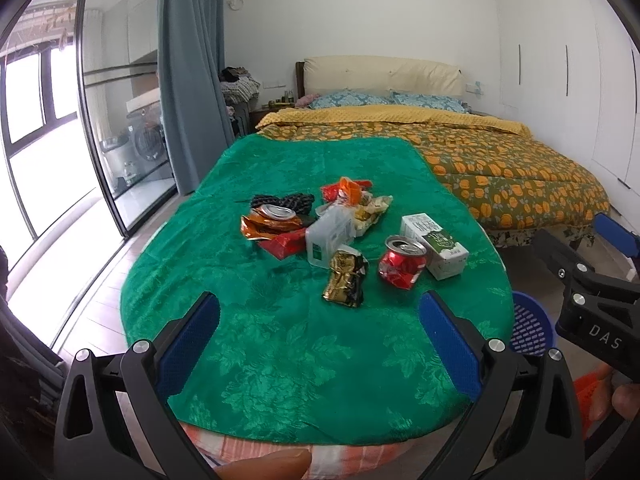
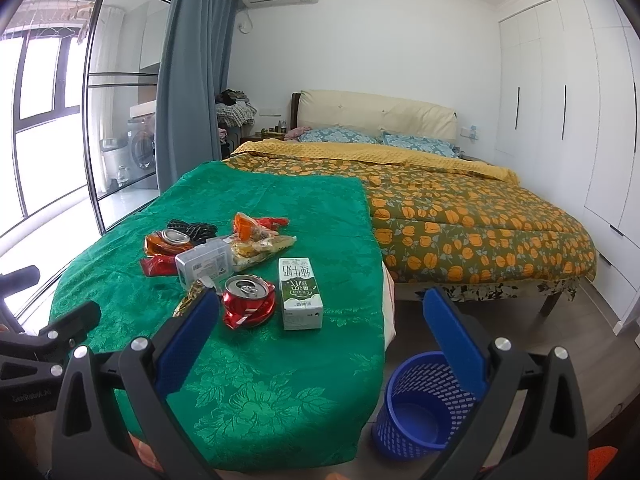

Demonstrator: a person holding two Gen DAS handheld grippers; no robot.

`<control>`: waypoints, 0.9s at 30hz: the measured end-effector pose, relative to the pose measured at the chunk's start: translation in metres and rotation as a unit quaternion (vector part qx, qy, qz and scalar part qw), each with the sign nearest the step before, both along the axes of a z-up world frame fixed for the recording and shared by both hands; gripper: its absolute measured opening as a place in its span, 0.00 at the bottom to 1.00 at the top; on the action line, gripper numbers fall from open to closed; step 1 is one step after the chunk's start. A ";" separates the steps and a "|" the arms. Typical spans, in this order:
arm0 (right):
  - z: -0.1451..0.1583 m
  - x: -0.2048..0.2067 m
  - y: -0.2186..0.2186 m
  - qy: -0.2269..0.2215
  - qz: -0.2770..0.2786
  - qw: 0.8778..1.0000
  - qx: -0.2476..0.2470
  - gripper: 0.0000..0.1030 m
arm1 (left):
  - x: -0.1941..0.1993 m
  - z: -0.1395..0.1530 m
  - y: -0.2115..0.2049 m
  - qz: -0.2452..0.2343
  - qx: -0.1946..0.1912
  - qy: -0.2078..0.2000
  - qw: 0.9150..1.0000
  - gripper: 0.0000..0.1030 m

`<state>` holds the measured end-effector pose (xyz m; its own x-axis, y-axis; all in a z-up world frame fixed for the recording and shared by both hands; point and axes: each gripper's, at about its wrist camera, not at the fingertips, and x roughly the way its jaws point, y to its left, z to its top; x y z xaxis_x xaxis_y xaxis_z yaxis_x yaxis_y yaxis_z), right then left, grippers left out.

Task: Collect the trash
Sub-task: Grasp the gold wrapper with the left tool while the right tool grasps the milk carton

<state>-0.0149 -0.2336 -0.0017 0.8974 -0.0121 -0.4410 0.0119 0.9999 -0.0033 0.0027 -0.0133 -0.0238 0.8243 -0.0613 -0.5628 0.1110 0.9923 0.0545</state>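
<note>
Left wrist view: the left gripper is spread and empty. The trash pile lies ahead on the green cloth; nearest is the gold wrapper, just left of the red can, long axis running away from the jaws.

Right wrist view: the right gripper is also spread and empty. The can lies ahead-left. Only this view shows the blue bin fully, on the floor right of the can.

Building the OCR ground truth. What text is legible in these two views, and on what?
"DAS": white letters on the right gripper's black body, cut off at the frame edge.
"纯牛奶": large characters on the milk carton, upside down in the right wrist view.
Unreadable: faint print on the left gripper's body, the plastic box label, the crushed red can, and the snack wrappers.
</note>
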 end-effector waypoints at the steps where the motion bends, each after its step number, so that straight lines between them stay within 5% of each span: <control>1: -0.001 0.001 0.000 0.001 -0.001 1.000 0.000 0.96 | 0.001 -0.001 0.000 -0.003 0.000 0.001 1.000 0.96; 7: -0.006 0.002 -0.006 0.008 -0.007 1.000 -0.001 0.96 | 0.004 -0.015 -0.011 -0.022 0.025 0.008 0.999 0.96; 15: -0.026 0.013 -0.028 0.030 -0.023 0.999 0.009 0.96 | 0.036 -0.057 -0.001 0.008 0.037 0.079 0.996 0.96; 19: -0.037 0.020 -0.039 0.047 -0.020 0.998 0.021 0.96 | 0.066 -0.069 0.007 -0.020 0.014 0.106 0.994 0.96; 27: -0.063 0.050 -0.058 0.107 0.012 0.990 0.090 0.96 | 0.148 -0.096 -0.017 -0.094 0.036 0.152 0.983 0.91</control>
<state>0.0350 -0.2917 -0.0648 0.7819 0.1044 -0.6146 0.0062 0.9845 0.1751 0.1512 -0.0302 -0.1194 0.5952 -0.1485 -0.7897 0.3146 0.9474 0.0590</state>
